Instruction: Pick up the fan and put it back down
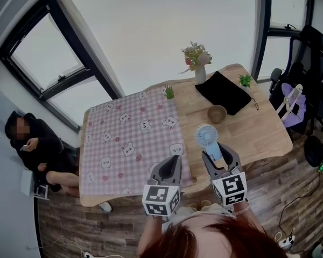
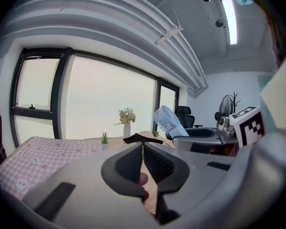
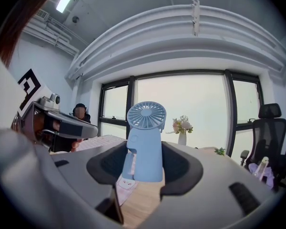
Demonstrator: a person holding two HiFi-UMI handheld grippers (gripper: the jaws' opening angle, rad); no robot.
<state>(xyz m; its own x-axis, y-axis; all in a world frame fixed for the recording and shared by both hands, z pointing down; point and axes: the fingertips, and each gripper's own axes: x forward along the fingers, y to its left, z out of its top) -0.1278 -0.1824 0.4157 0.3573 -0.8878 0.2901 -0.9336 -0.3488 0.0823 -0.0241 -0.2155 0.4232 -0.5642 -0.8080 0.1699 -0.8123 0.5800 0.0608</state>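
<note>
Over the wooden table [image 1: 258,138], near its front edge, you hold the fan [image 3: 145,147] upright in your right gripper [image 3: 145,165], jaws wide yet pinching its handle (head on top). It seems clear of the wood, so set-down lies straight below. Your left gripper [image 2: 143,163], pressed together and empty, sits just beside.

three cameras, one window wall

the head view looks steeply down from above onto the whole table [image 1: 258,138]. each gripper view sits low, close behind its own jaws, facing almost level across the tabletop toward the window [image 2: 109,99]. all three share the flower vase [image 3: 182,137] and the fan [image 3: 145,156].
</note>
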